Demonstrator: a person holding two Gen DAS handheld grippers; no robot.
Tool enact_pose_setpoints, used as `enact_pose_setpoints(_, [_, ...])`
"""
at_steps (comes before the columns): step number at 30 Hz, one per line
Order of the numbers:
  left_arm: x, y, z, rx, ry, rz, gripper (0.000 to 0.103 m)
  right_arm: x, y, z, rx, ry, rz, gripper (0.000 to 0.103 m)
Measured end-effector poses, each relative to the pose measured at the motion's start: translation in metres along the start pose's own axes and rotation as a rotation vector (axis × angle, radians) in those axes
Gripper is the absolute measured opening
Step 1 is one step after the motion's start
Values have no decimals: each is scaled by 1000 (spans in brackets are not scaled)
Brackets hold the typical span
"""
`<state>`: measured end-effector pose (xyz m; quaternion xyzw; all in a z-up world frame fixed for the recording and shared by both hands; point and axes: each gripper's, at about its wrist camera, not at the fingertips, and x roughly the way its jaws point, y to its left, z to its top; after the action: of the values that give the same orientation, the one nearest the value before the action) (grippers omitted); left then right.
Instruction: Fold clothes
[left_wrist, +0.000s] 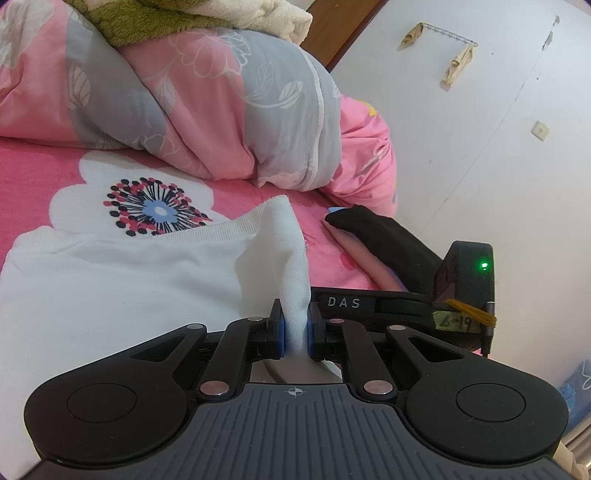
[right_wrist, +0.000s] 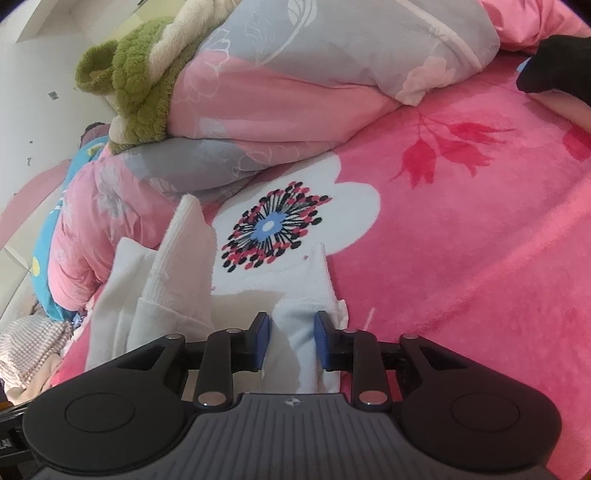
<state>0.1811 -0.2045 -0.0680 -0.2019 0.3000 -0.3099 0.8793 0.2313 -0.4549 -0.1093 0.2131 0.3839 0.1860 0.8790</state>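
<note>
- White top (left_wrist: 110, 280) lying flat on the pink bed cover (right_wrist: 461, 240), partly over the big flower print (right_wrist: 273, 229), with the puffy quilt (left_wrist: 192, 110) along the far edge of the bed.
- Left gripper (left_wrist: 295, 332): jaws shut tight on a pinched-up corner of the white top, cloth standing up in a peak.
- Right gripper (right_wrist: 291, 339): jaws around another bunch of the same top, blue pads (right_wrist: 263, 339) close to the cloth on both sides (looks held, but not squeezed as hard).
- Best done by lifting both corners together, level, so the cloth hangs smooth.
- Then carrying them over to the far side of the top and lining edge on edge before letting go.
- Slow pull, no yanking (a loose hold could slip).
- Green fluffy blanket (right_wrist: 136, 88) on the quilt: leave alone.
</note>
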Motion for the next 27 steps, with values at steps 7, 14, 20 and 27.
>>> enact_pose_setpoints(7, [-2,0,0,0,-7,-7,9,6,-49,-2,363,24,358,9])
enact_pose_setpoints(14, [7,-1,-1,-5,7,1,9,26,-85,-11,607,34,456,10])
enact_pose_setpoints(20, [22,-3,-1,2,29,19,9,-4,-80,-2,506,-80,300,21])
enact_pose_setpoints(27, [16,0,-1,3,16,2,9,-86,-57,-27,194,-136,224,35])
